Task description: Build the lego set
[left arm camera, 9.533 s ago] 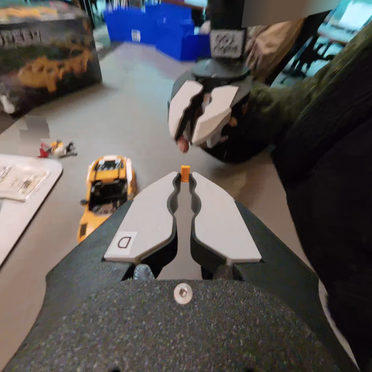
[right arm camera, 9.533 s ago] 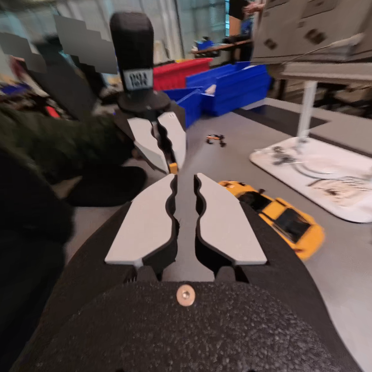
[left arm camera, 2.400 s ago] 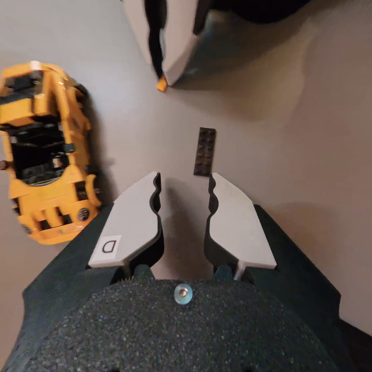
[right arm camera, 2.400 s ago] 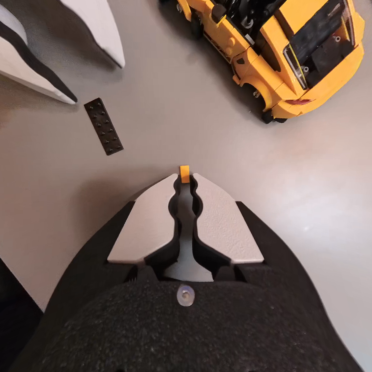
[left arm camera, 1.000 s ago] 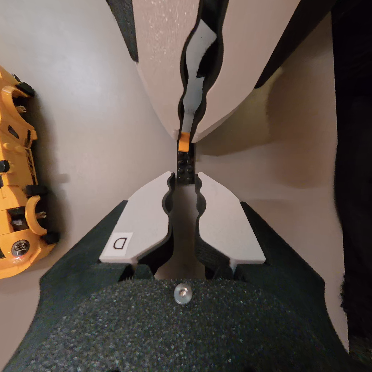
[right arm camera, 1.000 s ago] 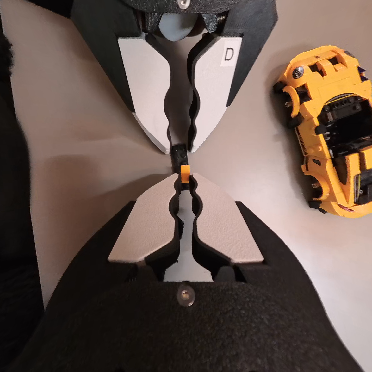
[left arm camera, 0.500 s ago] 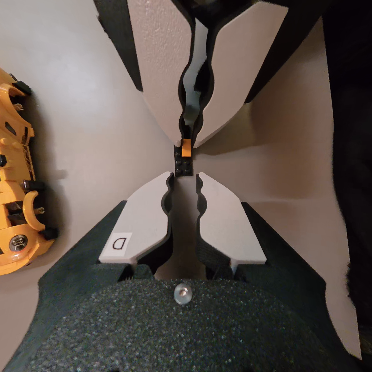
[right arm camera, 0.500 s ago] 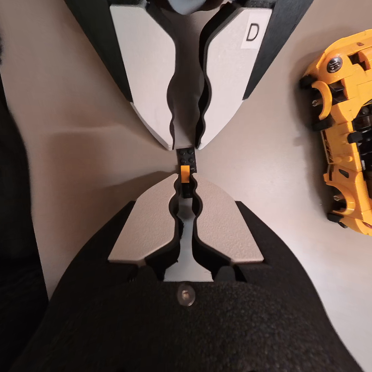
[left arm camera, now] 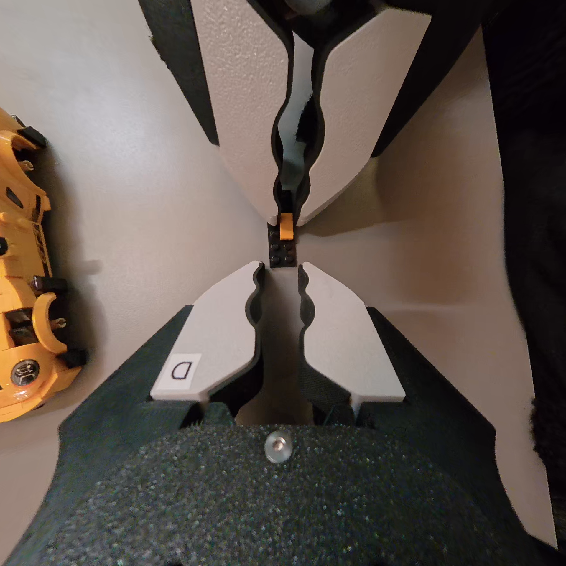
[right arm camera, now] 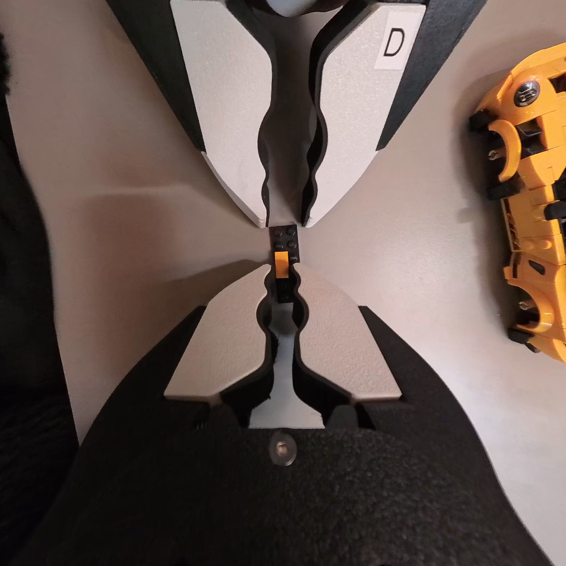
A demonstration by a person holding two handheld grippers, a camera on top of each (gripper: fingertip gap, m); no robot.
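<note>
Since a moment ago our left gripper (left arm camera: pixel 281 267) has let go of the black plate (left arm camera: pixel 283 251); its jaws now stand spread just short of the plate's near end. The plate lies flat on the grey table (left arm camera: pixel 153 153). Our right gripper (right arm camera: pixel 281 269) pinches the small orange piece (right arm camera: pixel 281 265) and holds it on the plate. The yellow car (right arm camera: pixel 526 196) lies well apart.
</note>
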